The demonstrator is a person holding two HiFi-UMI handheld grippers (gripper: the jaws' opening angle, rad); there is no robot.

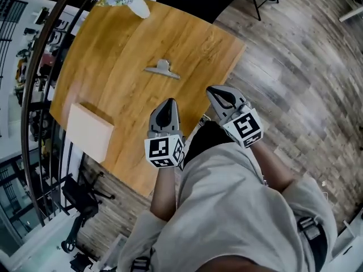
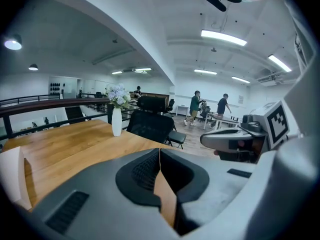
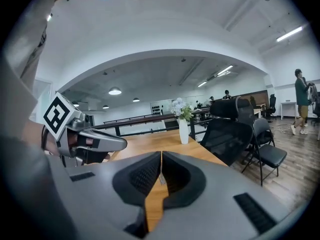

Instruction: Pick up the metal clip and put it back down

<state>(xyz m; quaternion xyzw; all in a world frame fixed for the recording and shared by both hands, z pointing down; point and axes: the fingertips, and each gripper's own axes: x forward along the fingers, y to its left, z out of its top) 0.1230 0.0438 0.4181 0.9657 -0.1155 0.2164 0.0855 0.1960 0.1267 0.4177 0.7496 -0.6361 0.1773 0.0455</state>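
Metal clip: a silver metal clip [image 1: 163, 69] with a flat wide mouth is seen lying on the tabletop, roughly mid-table, untouched and apart from both grippers.
Table: a large table of warm brown wood [image 1: 113, 55] is seen from above, on a floor of grey-brown wooden planks [image 1: 295, 78].
Left gripper: the grey left gripper [image 1: 168, 104] is held above the near part of the table and is pointed toward the clip. In its own view, its jaws [image 2: 160, 152] are pressed together with nothing pinched between them.
Right gripper: the grey right gripper [image 1: 215, 93] is held at the table's near edge, beside the left one and to the clip's right. In its own view, its jaws [image 3: 161, 157] are likewise pressed together on nothing.
Vase: a slim white vase of pale flowers [image 1: 136, 4] is stood at the far end of the table, well beyond the clip.
Box: a pale wooden box [image 1: 91, 130] is placed at the table's left edge, left of the left gripper.
Chair: a black mesh office chair [image 3: 227, 134] is drawn up at the table's far side.
Background: two standing people [image 2: 195, 106] are seen far off across the room.
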